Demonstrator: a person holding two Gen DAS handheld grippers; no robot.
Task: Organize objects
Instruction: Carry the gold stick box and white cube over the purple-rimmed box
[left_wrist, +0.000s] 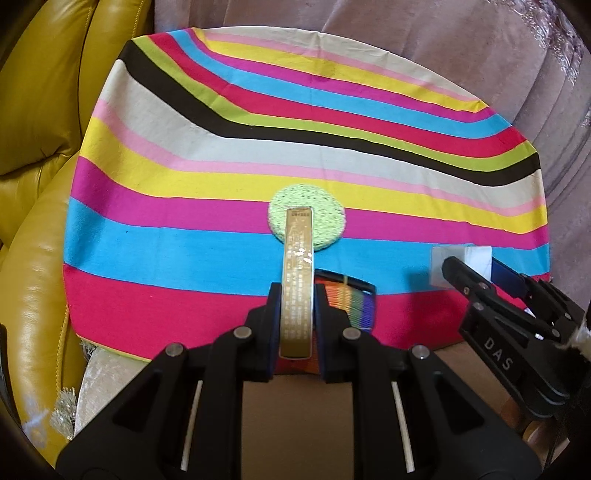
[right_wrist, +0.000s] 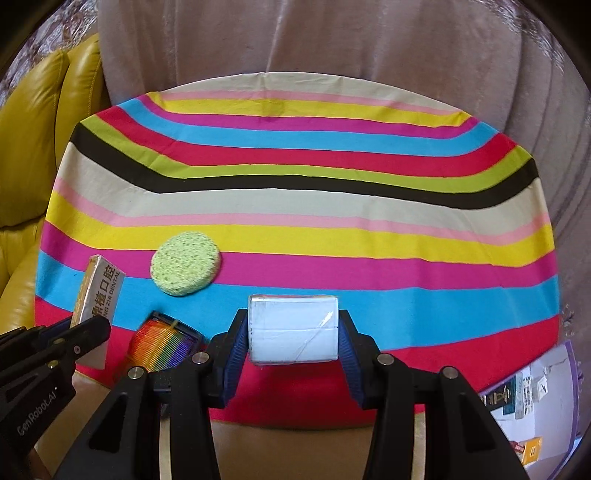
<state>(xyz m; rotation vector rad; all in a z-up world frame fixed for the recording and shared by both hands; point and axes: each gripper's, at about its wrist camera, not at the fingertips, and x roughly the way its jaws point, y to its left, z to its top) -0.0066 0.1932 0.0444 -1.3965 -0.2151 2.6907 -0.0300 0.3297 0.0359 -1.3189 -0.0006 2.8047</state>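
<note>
Left gripper (left_wrist: 297, 314) jaws clamp gold box (left_wrist: 298, 266) (edge-on); right gripper (right_wrist: 293, 332) jaws grip white packet (right_wrist: 293, 328).

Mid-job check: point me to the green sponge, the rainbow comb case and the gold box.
green sponge (right_wrist: 186, 263), right wrist view, middle of its top face.
rainbow comb case (right_wrist: 164, 345), right wrist view, on its coloured teeth.
gold box (left_wrist: 298, 280), left wrist view, its narrow upper edge.

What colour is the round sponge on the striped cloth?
The round sponge is light green with small dark pores; it shows best in the right wrist view.
</note>
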